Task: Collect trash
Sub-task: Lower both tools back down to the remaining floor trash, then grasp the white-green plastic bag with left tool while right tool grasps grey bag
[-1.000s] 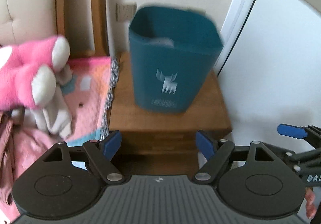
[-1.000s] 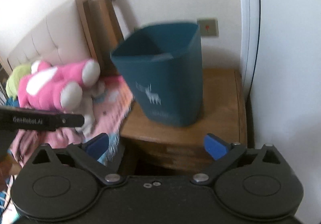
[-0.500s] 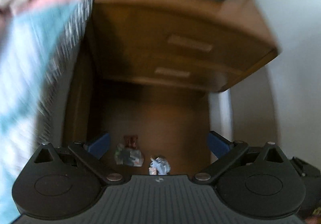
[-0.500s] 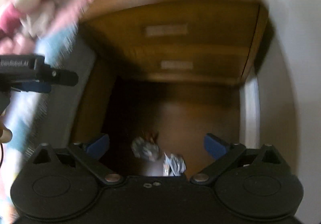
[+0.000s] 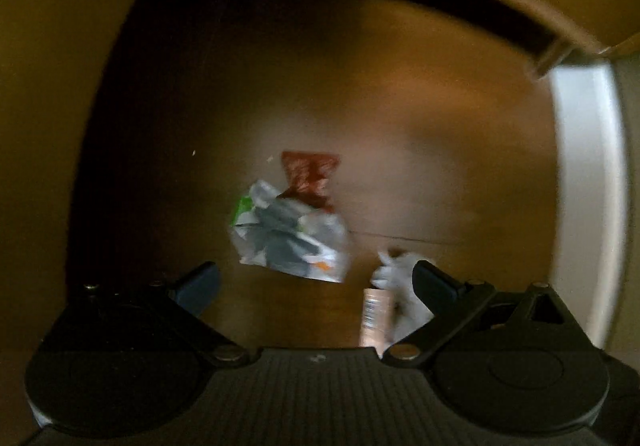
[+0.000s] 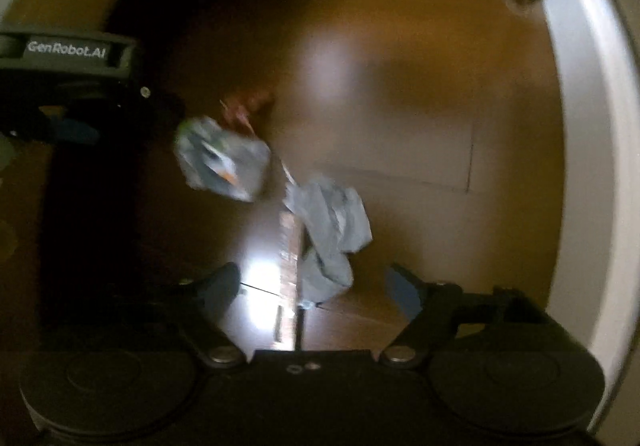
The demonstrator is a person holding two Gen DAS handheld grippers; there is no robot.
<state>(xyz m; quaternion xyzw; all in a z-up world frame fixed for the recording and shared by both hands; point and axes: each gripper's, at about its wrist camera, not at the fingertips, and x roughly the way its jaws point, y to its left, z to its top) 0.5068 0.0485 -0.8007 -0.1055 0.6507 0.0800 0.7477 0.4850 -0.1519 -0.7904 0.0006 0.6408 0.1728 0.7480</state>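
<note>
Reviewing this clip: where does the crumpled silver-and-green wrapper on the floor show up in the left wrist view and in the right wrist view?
Left wrist: the crumpled wrapper lies just below picture centre, ahead of the open left hand-held gripper.
Right wrist: the wrapper lies left of centre, beyond the open right hand-held gripper.
Shared landmark: the dark red wrapper touches its far edge in both views.

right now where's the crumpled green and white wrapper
It lies on the wooden floor, centre of the left wrist view: crumpled green and white wrapper, just below the red wrapper, left of the pale crumpled paper.
</note>
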